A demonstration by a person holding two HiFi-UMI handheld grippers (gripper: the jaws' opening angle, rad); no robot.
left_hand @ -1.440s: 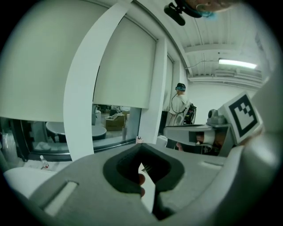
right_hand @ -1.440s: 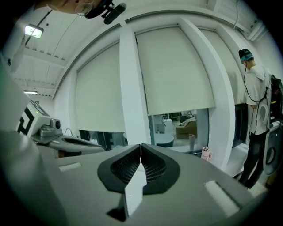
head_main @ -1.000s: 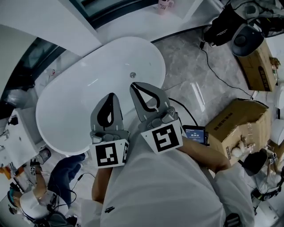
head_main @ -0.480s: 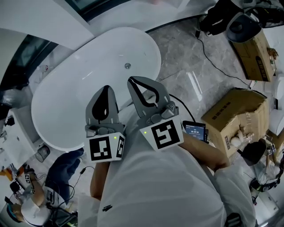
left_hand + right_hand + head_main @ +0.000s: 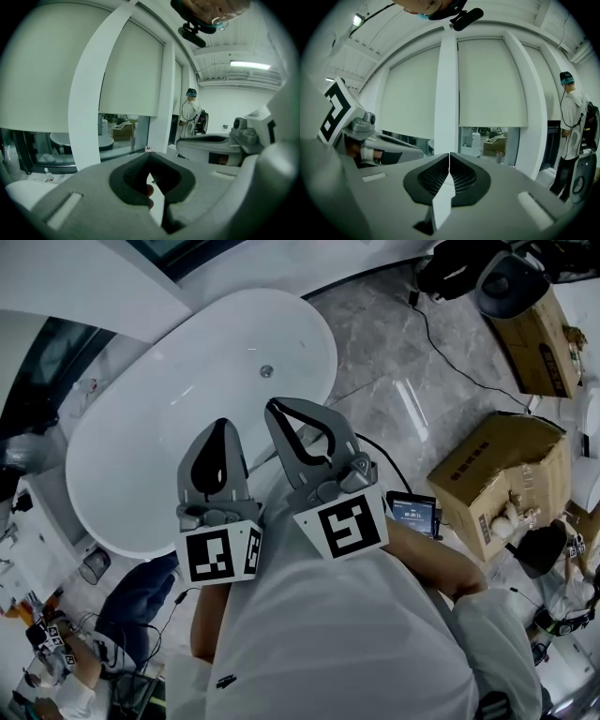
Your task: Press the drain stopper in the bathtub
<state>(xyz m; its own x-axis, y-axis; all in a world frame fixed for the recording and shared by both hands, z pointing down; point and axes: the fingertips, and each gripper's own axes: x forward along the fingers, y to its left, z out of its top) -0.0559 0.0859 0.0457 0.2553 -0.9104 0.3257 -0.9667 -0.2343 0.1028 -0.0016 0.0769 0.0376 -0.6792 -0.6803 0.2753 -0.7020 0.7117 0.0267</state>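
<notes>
**Small round metal drain stopper (image 5: 266, 371) sits untouched in the tub**

It lies inside the white oval bathtub (image 5: 141, 446), toward the far end. The left gripper (image 5: 223, 424) and right gripper (image 5: 271, 406) are held side by side over the tub's near side, well apart from the stopper. Each has its jaws closed tip to tip on nothing.

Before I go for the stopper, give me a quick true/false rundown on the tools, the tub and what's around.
1. The drain stopper sits in the bathtub with neither tool touching it. True.
2. The left tool is gripping a sponge. False: its jaws are together on nothing.
3. The right tool has its jaws wide apart. False: they are shut, tips meeting.
4. A cardboard box stands on the floor to the person's right. True.
</notes>
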